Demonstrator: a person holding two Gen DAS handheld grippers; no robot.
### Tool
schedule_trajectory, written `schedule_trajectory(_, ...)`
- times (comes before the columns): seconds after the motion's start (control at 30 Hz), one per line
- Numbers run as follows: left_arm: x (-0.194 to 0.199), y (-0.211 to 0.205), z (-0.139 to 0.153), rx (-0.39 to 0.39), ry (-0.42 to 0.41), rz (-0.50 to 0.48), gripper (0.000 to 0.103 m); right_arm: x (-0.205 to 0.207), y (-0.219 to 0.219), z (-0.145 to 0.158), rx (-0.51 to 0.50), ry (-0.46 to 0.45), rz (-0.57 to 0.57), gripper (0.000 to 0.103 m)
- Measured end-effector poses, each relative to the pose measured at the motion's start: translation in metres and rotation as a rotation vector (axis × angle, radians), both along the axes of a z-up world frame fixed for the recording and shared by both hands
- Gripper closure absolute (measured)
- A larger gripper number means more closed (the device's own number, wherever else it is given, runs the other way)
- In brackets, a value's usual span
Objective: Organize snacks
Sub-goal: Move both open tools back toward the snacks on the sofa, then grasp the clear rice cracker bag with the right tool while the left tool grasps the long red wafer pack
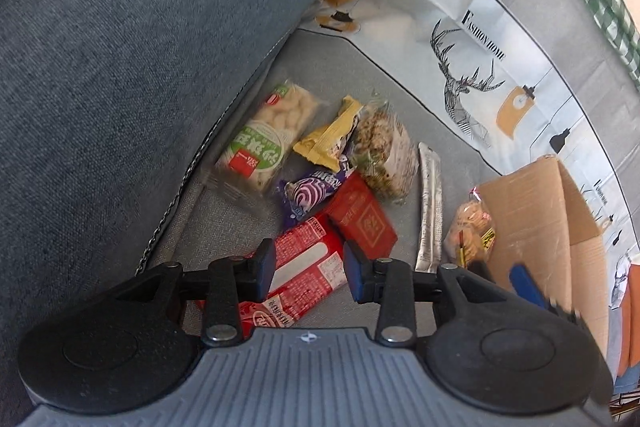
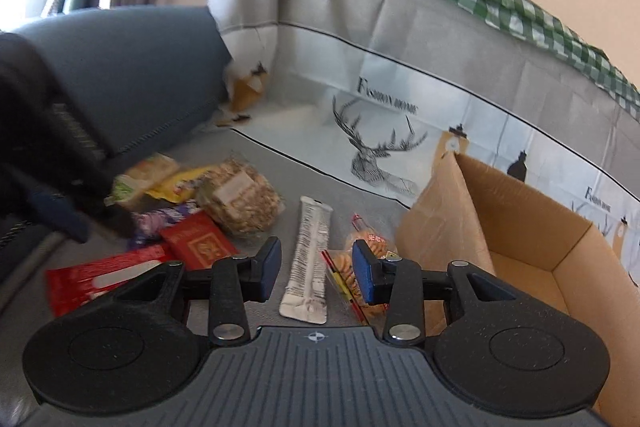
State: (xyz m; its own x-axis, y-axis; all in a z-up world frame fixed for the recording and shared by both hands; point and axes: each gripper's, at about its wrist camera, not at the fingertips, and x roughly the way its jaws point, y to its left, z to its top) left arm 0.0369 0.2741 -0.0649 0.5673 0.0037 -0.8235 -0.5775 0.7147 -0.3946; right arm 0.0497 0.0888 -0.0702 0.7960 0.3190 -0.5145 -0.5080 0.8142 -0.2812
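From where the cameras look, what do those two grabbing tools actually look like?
Each is a hand-held gripper, and the two look alike: the left and right both have two black fingers with blue pads, black linkage bars with silver pivot pins, two round black discs, and a ribbed grey body bearing a small compass-like mark. No cables or sleeves show.

Each gripper (image 1: 308, 273) (image 2: 316, 273) has black linkage arms, silver pivot screws, blue finger pads (image 1: 265, 273) and a ribbed grey body.
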Motion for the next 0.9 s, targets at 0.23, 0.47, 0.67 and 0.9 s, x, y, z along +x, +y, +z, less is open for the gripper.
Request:
schedule_trajectory(0.23, 0.007, -0.004, -0.007, 0.023, 0.044, -0.021, 0.052, 0.044, 0.024, -0.031, -0.091, -0.003, -0.087, 0.052)
schedule_trajectory(0.47, 0.022, -0.012, -0.023, 0.08, 0.17, -0.089, 0.023, 0.065, 0.033, -0.056, -0.145, 0.064, -0.114, 0.062)
schedule_trajectory(0.67, 0.026, -0.014, -0.027, 0.115, 0.192, -0.113, 0.021, 0.055, 0.032, -0.051, -0.132, 0.007, -0.045, 0.102)
schedule_trajectory(0.9, 0.029, -0.02, -0.031, 0.142, 0.232, -0.155, 0.018, 0.031, 0.024, -0.034, -0.115, -0.049, 0.047, 0.103)
